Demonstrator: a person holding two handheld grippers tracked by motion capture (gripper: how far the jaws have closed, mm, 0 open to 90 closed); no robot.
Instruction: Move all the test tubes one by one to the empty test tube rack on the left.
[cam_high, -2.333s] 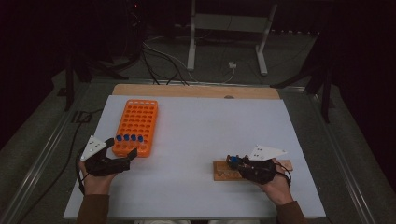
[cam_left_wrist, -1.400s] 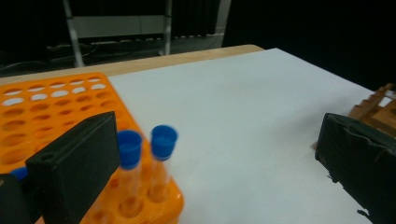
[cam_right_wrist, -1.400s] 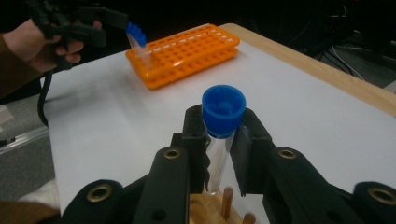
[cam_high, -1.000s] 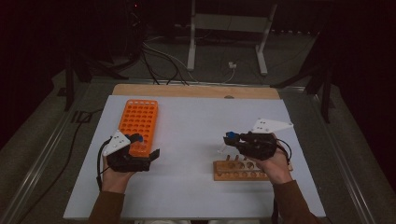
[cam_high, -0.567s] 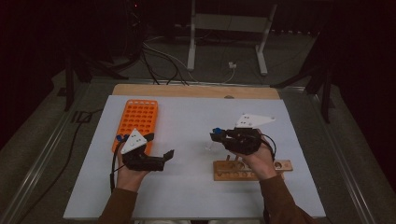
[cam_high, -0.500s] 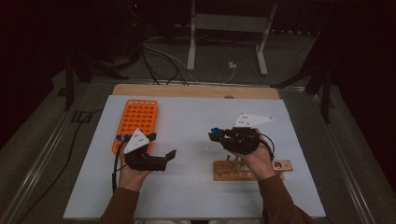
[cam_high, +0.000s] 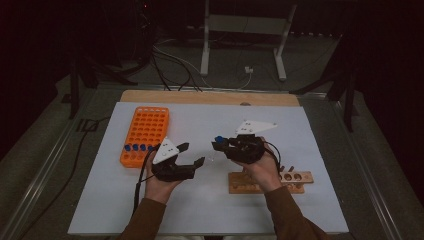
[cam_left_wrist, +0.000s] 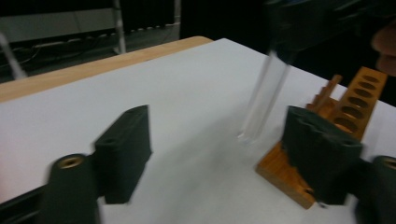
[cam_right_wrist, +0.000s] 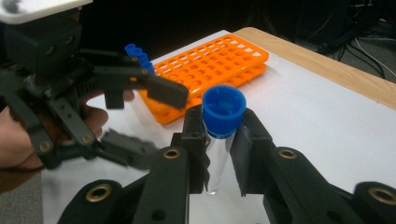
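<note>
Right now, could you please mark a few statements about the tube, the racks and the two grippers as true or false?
1. The right gripper grips a clear tube with a blue cap. True.
2. The left gripper is clamped on the tube. False: its jaws have just been closing, but they stand apart; in the left gripper view the tube's lower end hangs between them, untouched.
3. The orange rack holds blue-capped tubes in its near rows. True.
4. The wooden rack sits on the left of the table. False: it lies on the right, under the right hand.
5. The held tube stands in the orange rack. False: it is held in the air between the racks.
</note>
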